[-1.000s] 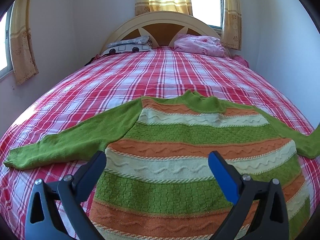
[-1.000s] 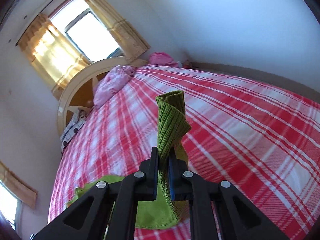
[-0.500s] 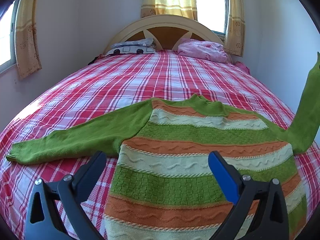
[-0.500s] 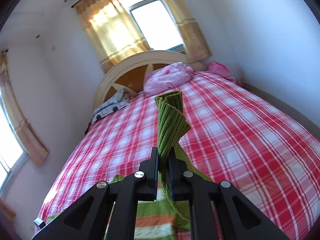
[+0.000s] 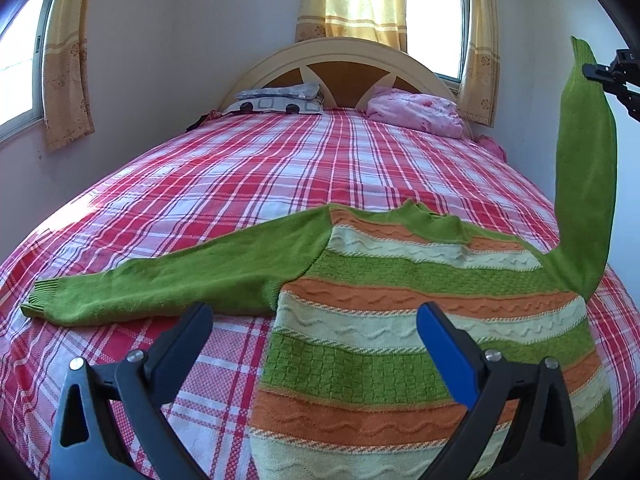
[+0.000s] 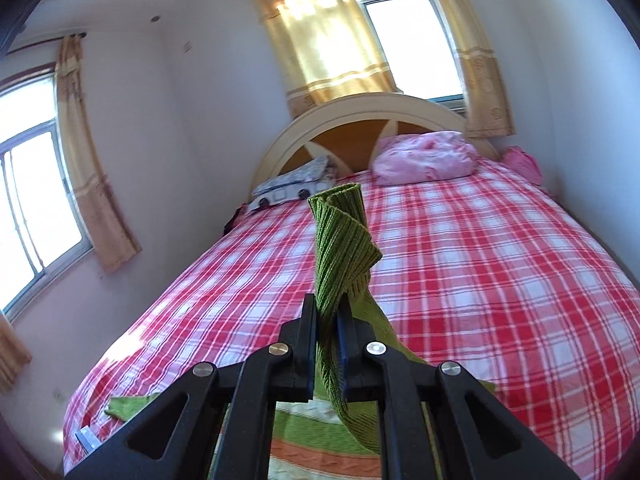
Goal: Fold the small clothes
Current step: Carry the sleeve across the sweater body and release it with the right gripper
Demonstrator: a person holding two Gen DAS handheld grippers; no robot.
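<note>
Item: knitted sweater (image 5: 400,320), cable-textured bands of green, orange and cream, lying flat on our red-and-white plaid bedspread (image 5: 280,168). Its left sleeve (image 5: 160,288) lies outstretched; its right sleeve (image 5: 588,184) is lifted upright. Our right gripper (image 6: 327,320) is clamped on the ribbed green cuff (image 6: 340,240). Our left gripper (image 5: 312,320) hovers over the hem, jaws spread wide, holding nothing. Only the left view shows the whole garment; the right shows the cuff's ribbing close. Beyond: arched cream headboard (image 5: 340,52), pink pillow (image 5: 416,114).
</note>
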